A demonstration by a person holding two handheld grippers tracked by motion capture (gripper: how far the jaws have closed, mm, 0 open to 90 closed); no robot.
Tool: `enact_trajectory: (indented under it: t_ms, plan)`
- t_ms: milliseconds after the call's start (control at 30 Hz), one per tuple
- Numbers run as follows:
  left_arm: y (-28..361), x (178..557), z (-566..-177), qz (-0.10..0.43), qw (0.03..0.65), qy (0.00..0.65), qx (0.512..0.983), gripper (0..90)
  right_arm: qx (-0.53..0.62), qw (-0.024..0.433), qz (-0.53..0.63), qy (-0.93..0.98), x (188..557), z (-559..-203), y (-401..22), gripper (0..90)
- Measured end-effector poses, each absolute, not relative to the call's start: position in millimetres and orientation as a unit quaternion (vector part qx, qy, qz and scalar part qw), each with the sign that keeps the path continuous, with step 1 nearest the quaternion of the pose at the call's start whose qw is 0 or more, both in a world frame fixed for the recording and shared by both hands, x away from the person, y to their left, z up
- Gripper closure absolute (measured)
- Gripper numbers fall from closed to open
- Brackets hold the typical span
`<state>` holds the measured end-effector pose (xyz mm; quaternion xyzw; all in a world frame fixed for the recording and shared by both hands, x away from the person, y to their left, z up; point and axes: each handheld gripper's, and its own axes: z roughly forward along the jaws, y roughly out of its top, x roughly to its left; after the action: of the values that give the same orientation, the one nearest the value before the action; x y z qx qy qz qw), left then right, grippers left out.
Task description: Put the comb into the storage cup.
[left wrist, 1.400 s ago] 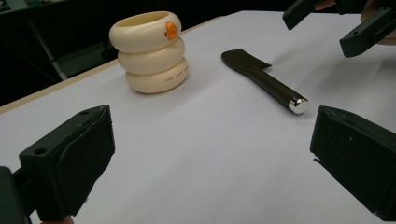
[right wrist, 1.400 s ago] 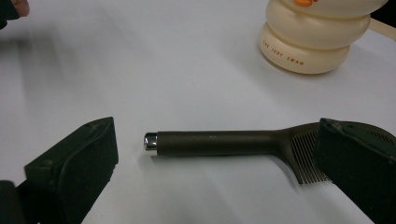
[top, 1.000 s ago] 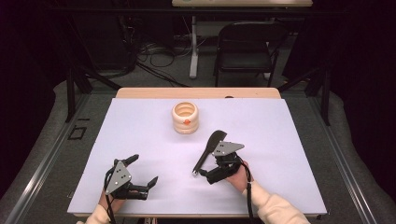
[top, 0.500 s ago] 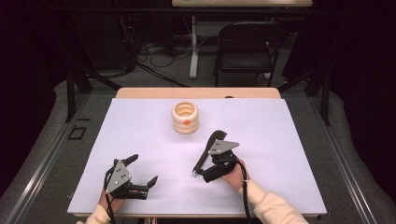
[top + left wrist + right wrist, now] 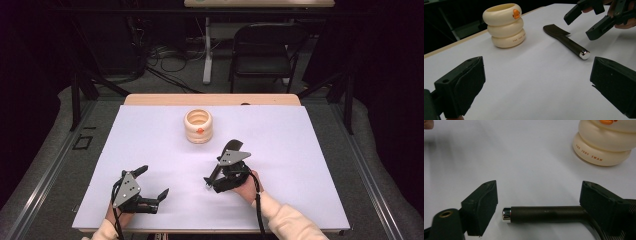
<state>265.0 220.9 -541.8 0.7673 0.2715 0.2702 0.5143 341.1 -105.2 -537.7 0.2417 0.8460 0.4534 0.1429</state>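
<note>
On table — dark spatula, chrome-capped handle.

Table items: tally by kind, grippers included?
Cream ringed holder: 1
Dark cleaver-shaped tool: 1
Grippers: 2, left gripper and right gripper, both with fingers apart
Total: 4

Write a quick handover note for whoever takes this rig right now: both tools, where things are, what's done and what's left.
Left tool: open, idle near the table's front edge.
Right tool: open, jaws either side of the dark cleaver-shaped utensil's handle, not closed on it.
Utensil: flat on the table.
Cream ringed holder: upright, farther back, apart from the utensil.
Done: nothing grasped.
Left: probably close on the handle and lift; goal unstated.
</note>
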Motion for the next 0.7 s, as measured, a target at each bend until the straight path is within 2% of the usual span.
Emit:
enact_trajectory:
  t_ms: [67, 300, 433, 467, 700]
  plan:
    - [221.1, 265.1, -541.8, 0.27, 0.514, 0.272, 0.767, 0.0, 0.24, 0.142, 0.454, 0.847, 340.8, -538.1, -103.5, 25.7]
    - [221.0, 265.0, -541.8, 0.271, 0.515, 0.271, 0.767, 0.0, 0.228, 0.145, 0.439, 0.857, 339.6, -540.0, -96.3, 70.3]
    - [220.9, 265.0, -541.6, 0.271, 0.515, 0.27, 0.767, 0.0, 0.222, 0.15, 0.431, 0.862, 339.1, -540.7, -92.7, 87.1]
    - [220.8, 265.0, -541.7, 0.271, 0.515, 0.27, 0.767, 0.0, 0.221, 0.149, 0.429, 0.863, 339.1, -540.8, -92.1, 90.0]
    - [220.9, 265.0, -541.8, 0.271, 0.514, 0.27, 0.768, 0.0, 0.211, 0.147, 0.412, 0.874, 339.3, -544.1, -81.7, 90.0]
